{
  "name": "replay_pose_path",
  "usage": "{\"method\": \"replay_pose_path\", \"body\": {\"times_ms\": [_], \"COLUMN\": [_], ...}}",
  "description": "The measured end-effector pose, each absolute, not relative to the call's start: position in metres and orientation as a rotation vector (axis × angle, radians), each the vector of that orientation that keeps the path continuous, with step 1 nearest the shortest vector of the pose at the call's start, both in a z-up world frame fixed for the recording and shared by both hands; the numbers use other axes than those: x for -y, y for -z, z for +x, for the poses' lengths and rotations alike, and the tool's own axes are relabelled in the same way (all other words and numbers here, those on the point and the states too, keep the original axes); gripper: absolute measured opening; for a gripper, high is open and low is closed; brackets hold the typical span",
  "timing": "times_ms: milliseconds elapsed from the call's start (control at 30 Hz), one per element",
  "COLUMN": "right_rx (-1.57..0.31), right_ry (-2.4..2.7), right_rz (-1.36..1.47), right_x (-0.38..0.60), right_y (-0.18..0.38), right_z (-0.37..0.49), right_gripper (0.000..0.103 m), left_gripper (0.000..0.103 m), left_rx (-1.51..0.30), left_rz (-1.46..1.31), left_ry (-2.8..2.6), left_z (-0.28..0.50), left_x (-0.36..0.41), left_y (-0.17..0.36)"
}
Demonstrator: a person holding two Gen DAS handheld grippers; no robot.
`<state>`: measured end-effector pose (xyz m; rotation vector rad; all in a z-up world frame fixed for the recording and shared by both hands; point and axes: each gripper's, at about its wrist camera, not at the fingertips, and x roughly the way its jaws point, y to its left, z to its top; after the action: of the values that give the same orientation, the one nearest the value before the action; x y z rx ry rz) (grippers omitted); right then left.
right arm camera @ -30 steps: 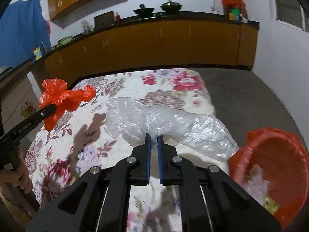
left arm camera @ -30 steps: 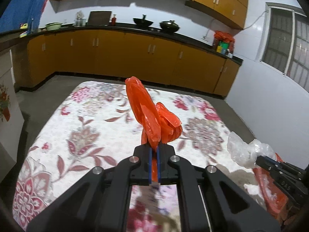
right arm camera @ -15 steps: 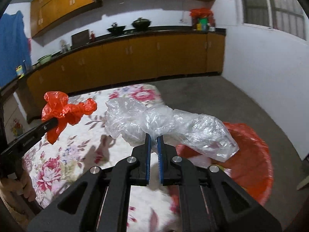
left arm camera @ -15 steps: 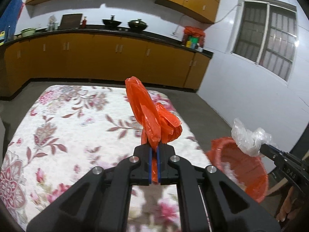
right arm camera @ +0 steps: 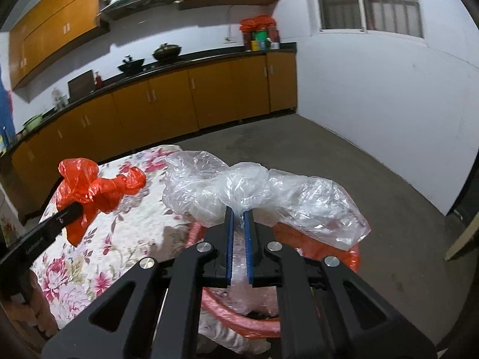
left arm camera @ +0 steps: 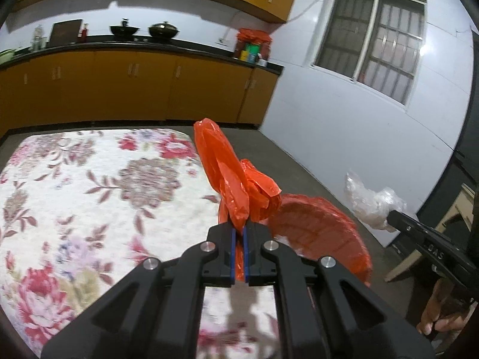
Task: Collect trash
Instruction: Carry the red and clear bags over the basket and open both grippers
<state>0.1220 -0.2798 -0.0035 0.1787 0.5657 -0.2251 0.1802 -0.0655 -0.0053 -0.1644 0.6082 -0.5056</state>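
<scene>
My left gripper (left arm camera: 238,229) is shut on a crumpled red plastic bag (left arm camera: 227,176), held above the right edge of the flowered table, left of the red bin (left arm camera: 323,233). My right gripper (right arm camera: 238,214) is shut on a crumpled clear plastic bag (right arm camera: 269,191) and holds it right over the red bin (right arm camera: 314,239), whose rim shows below the fingers. The red bag also shows in the right wrist view (right arm camera: 95,188), to the left. The clear bag shows in the left wrist view (left arm camera: 371,203), to the right of the bin.
The table has a white cloth with red flowers (left arm camera: 74,197). The red bin stands beside the table's right edge on the grey floor (right arm camera: 329,155). Orange cabinets (left arm camera: 134,89) run along the back wall. A white wall (left arm camera: 359,134) is on the right.
Both grippers have swung right, from over the table toward the bin. The right gripper with the clear bag now hangs over the bin. The left one is nearer it.
</scene>
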Motion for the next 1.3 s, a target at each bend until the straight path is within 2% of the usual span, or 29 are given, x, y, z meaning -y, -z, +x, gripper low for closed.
{"method": "replay_pose_path", "body": {"times_ms": [733, 933, 1133, 1167, 1233, 1300], "right_rx": [-0.537, -0.59, -0.56, -0.556, -0.545, -0.547], "right_ry": [0.278, 0.264, 0.295, 0.296, 0.291, 0.284], "right_rz": [0.29, 0.33, 0.277, 0.267, 0.255, 0.239], "right_x": [0.326, 0.331, 0.323, 0.323, 0.32, 0.31], "right_y": [0.007, 0.023, 0.01, 0.007, -0.001, -0.008], "right_z": [0.115, 0.116, 0.094, 0.091, 0.083, 0.074], "right_gripper": [0.009, 0.015, 0.056, 0.066, 0.078, 0.085], "left_gripper": [0.006, 0.017, 0.023, 0.028, 0.034, 0.042], "left_rx": [-0.728, -0.801, -0.798, -0.785, -0.758, -0.724], "left_rz": [-0.105, -0.098, -0.105, -0.105, -0.111, -0.109], "left_ry": [0.712, 0.71, 0.665, 0.652, 0.631, 0.609], "left_z": [0.176, 0.183, 0.18, 0.177, 0.171, 0.164], "left_x": [0.17, 0.182, 0.163, 0.157, 0.147, 0.136], "left_y": [0.032, 0.055, 0.056, 0.052, 0.043, 0.034]}}
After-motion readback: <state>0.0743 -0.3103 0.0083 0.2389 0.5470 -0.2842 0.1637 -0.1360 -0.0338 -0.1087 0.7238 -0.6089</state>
